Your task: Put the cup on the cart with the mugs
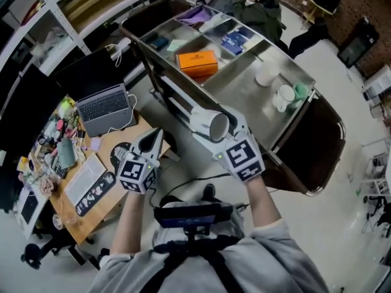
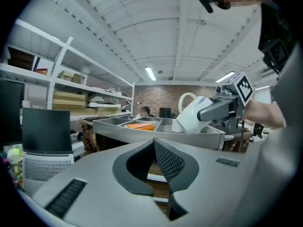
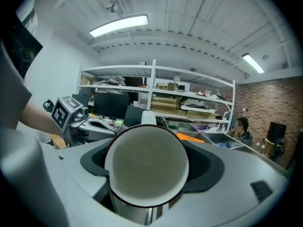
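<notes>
Right tool (image 1: 215, 127) clamps the cup (image 1: 204, 119) sideways mid-frame, short of the cart (image 1: 239, 85) whose mugs (image 1: 284, 96) stand upper right; left tool (image 1: 154, 140), closed and empty, hangs clear.

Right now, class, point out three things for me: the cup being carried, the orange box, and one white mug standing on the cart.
cup (image 1: 202, 120): head view, on its white outer side.
orange box (image 1: 197, 61): head view, on its top face.
white mug (image 1: 285, 96): head view, on its body near the rim.
</notes>
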Available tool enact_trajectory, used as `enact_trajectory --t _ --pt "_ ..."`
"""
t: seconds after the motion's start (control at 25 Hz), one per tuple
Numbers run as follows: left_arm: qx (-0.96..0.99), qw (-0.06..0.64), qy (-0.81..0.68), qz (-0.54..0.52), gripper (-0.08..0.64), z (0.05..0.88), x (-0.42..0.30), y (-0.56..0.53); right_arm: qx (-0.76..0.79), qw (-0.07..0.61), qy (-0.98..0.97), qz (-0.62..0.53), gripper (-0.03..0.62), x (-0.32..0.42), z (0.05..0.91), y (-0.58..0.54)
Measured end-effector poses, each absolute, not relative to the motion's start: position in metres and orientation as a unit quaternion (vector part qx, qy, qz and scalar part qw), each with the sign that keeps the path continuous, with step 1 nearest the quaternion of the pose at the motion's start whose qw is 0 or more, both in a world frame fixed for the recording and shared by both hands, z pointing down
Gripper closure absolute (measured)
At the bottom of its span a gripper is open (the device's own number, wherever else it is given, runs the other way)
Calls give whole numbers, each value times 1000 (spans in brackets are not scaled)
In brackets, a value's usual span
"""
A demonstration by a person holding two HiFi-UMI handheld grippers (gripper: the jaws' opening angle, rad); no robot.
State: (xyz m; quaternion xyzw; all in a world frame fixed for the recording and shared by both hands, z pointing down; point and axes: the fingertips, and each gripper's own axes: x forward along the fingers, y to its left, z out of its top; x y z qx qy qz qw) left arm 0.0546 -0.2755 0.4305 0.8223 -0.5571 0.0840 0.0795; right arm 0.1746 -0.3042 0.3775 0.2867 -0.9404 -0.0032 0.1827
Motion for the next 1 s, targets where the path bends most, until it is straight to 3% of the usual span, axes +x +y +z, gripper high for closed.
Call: enact_trajectory --t 0.36,0.64,1.0 --pt "893 40 -440 89 554 404 139 -356 391 203 -898 -4 166 258 355 -377" --pt "919 30 -381 95 554 390 180 -401 416 296 -860 11 166 300 381 -434" --pt "929 36 -352 108 554 396 205 -431 334 413 -846 41 166 287 435 -482"
